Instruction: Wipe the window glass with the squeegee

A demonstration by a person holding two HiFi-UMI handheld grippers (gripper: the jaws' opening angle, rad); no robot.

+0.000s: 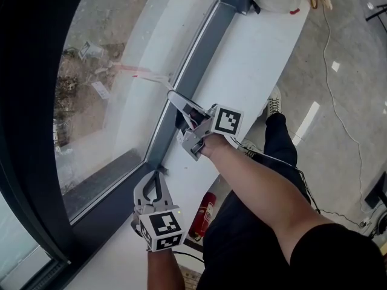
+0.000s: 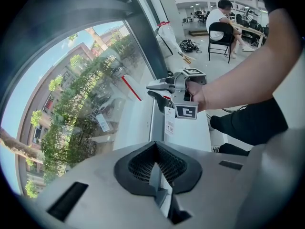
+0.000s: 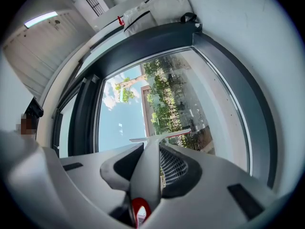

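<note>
My right gripper (image 1: 176, 100) was closed on the handle of the squeegee (image 1: 151, 76), held out over the white sill (image 1: 254, 59) toward the window glass (image 1: 109, 101). In the right gripper view the pale handle ran up between the closed jaws of the right gripper (image 3: 151, 149), and the squeegee (image 3: 159, 138) ended in a thin crossbar lying against the window glass (image 3: 143, 104). I could not tell whether the blade edge truly touched the pane. The jaws covered most of the handle, and only a red patch showed at its lower end.

From the head view the blade was faint, a pale and reddish strip lost in glare. The left gripper view showed the squeegee (image 2: 129, 88) more plainly, and a paper tag (image 2: 169, 120) hung below the right gripper (image 2: 155, 86), its print too small to read.

My left gripper (image 1: 157, 177) sat lower, near the dark window frame (image 1: 193, 65). In its own view, the left gripper (image 2: 155, 149) had its jaws closed together on nothing.

A red fire extinguisher (image 1: 202, 216) lay on the floor, partly hidden behind my arm.
</note>
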